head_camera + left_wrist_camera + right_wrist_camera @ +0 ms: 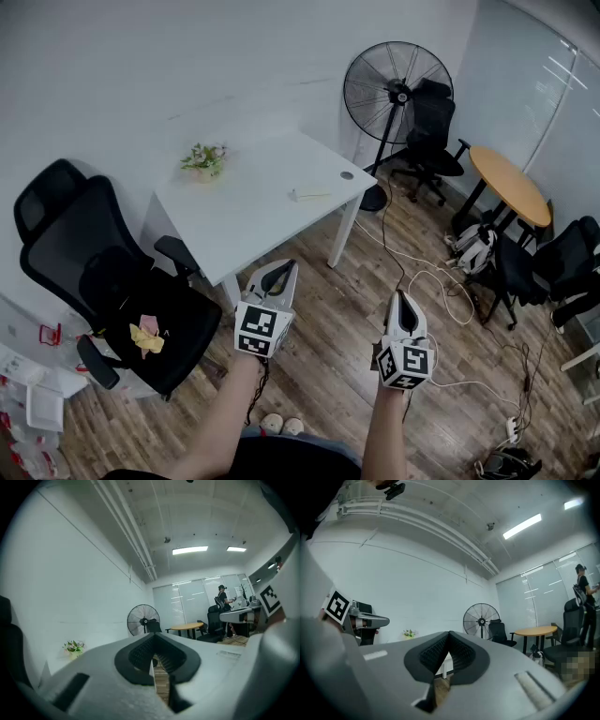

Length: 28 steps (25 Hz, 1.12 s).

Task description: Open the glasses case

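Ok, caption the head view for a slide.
Shut and empty, left gripper and right gripper hover above wood floor before a white table.

plant (203,159), glasses case (310,195) on desk (248,217) | chair (103,281) left | fan (397,92) behind right

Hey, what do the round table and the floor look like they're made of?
Round table: smooth orange-brown top, likely wood or laminate, on dark legs. Floor: brown planks with visible seams and grain; real wood or vinyl, can't tell.
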Motion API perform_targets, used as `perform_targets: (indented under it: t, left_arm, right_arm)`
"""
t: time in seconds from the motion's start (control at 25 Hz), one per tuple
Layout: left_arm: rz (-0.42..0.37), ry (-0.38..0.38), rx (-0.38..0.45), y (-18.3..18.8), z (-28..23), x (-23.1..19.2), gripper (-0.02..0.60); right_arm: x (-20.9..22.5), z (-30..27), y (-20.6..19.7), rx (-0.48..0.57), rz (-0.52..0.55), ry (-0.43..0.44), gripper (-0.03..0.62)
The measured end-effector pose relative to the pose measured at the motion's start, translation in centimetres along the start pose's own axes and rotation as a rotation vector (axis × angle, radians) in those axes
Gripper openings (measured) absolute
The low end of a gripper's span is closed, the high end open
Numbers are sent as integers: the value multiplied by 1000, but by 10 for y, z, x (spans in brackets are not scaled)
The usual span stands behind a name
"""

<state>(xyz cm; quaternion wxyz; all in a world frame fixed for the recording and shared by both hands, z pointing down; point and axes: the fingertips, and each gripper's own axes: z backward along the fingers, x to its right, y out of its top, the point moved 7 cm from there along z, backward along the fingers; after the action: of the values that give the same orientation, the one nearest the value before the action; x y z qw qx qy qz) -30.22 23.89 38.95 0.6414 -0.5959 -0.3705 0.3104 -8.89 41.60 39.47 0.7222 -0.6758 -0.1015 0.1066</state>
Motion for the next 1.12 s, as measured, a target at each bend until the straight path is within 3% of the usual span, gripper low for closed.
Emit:
perform_targets:
  t: [1.12]
  left_arm:
    - [23,-54,-24,-13,-13,14,9]
  right_arm:
    - [6,-7,-3,-5,9,6,12]
